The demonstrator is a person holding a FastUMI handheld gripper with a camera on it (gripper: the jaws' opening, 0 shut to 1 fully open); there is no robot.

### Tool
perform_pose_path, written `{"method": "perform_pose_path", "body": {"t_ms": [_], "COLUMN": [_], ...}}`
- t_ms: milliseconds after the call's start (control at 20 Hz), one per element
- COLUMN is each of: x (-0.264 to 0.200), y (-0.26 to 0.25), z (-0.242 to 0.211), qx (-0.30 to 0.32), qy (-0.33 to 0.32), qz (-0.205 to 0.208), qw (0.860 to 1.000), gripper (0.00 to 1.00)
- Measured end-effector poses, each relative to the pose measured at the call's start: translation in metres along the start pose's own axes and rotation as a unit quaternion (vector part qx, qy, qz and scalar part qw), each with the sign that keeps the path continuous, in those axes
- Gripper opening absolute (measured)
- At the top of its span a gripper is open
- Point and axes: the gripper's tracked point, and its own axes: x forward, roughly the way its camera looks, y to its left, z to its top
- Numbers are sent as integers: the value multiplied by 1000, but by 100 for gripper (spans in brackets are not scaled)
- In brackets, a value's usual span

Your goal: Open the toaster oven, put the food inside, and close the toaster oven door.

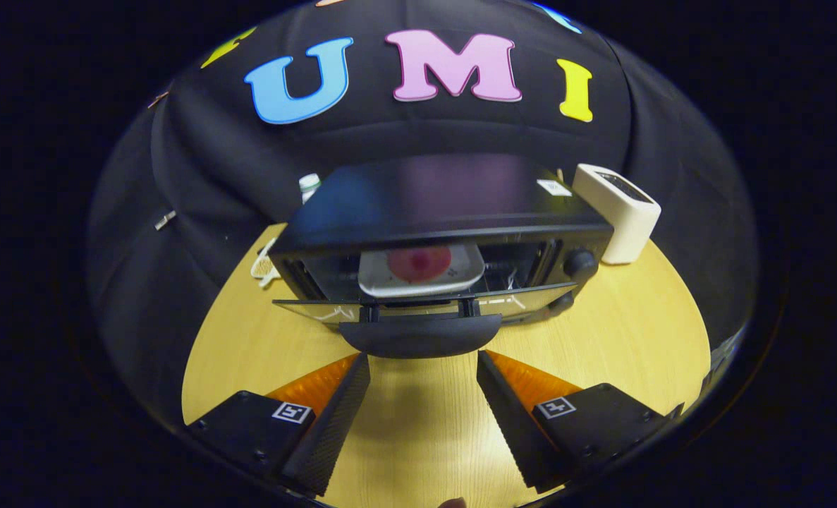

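toaster oven [446, 226] mid-frame on wooden table [622, 339], door [418, 307] dropped open | gripper view: door handle [419, 336] runs crosswise just ahead of gripper [424, 367] | fingers spread wide, holding nothing | plate of food [420, 269] already inside | likely next: lift door shut

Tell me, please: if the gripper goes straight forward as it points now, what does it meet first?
Probably the door handle of the toaster oven. The open gripper has its fingertips just short of it, on either side. Beyond the handle are the open door and the tray of food inside. Depth is uncertain.
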Motion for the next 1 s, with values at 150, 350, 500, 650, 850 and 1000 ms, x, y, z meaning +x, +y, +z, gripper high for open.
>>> {"method": "perform_pose_path", "body": {"t_ms": [150, 350, 500, 650, 850, 1000], "x": [-10, -39, -66, -96, -128, -151], "y": [-4, -17, -31, -52, -87, -120], "z": [48, 94, 120, 150, 180, 200], "qx": [-1, -1, -9, -2, 6, 2], "qy": [-60, -121, -158, -196, -233, -263], "qz": [6, 18, 25, 31, 33, 25], "qw": [998, 992, 987, 980, 972, 964], "gripper": [99, 99, 99, 99, 99, 99]}}
